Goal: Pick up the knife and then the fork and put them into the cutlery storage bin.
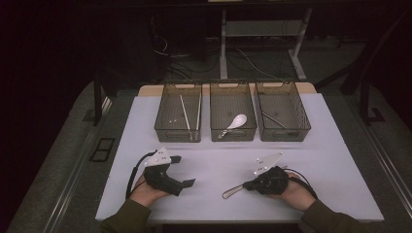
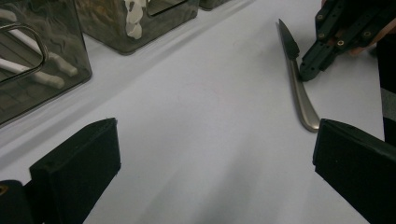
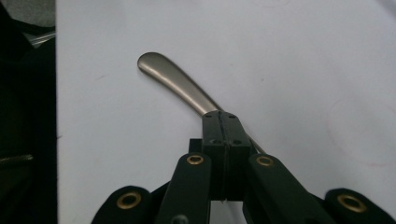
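Silver knife (image 3: 180, 84), black tongs (image 3: 223, 122), white table (image 1: 218, 165)

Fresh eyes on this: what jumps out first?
The right gripper near the table's front right, jaws shut on a metal utensil whose handle lies on the white table. Next, three dark see-through bins in a row at the far side; the middle one holds a white spoon. The left gripper sits front left, jaws wide open, with nothing between them.
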`<state>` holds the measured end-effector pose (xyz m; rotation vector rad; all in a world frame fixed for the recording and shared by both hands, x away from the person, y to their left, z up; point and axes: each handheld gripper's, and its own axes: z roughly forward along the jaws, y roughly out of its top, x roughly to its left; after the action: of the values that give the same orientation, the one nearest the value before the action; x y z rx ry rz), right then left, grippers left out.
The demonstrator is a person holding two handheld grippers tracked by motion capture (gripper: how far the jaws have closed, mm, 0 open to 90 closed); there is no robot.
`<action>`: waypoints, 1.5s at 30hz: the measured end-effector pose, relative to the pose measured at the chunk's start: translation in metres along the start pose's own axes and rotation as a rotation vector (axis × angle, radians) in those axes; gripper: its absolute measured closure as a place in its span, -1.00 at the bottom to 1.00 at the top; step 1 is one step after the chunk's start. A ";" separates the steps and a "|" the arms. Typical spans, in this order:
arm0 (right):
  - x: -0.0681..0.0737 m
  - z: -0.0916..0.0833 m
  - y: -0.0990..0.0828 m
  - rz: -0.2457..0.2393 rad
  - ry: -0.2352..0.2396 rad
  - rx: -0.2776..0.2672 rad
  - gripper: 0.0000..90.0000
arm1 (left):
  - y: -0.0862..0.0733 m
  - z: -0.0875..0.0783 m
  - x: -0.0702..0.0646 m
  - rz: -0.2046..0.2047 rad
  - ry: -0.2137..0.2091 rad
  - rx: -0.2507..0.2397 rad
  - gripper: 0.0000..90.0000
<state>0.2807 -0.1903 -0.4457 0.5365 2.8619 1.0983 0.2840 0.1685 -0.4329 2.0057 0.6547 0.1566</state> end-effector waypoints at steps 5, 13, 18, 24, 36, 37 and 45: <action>-0.005 0.006 0.008 0.025 -0.017 -0.006 0.99 | 0.000 0.000 0.000 0.001 0.000 0.000 -1.00; -0.016 0.012 0.017 0.019 -0.051 -0.005 0.99 | 0.000 0.000 0.000 0.001 -0.002 -0.001 -1.00; -0.016 0.014 0.019 0.041 -0.047 -0.006 0.99 | 0.000 0.000 0.000 0.002 -0.003 -0.002 -1.00; -0.023 0.003 0.021 0.012 -0.003 0.003 0.98 | 0.000 0.000 0.000 0.001 -0.004 -0.002 -1.00; -0.045 -0.021 0.035 0.000 0.004 0.040 0.54 | 0.001 0.000 -0.001 0.005 -0.006 -0.003 -1.00; -0.048 -0.022 0.036 -0.009 -0.005 0.045 0.55 | 0.001 0.000 -0.001 0.004 -0.006 -0.004 -1.00; -0.064 -0.014 0.041 -0.022 -0.063 0.110 0.98 | 0.001 0.000 0.000 0.003 -0.009 -0.003 -1.00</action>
<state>0.3508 -0.1921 -0.4143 0.5331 2.8788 0.9089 0.2845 0.1682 -0.4321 2.0035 0.6457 0.1500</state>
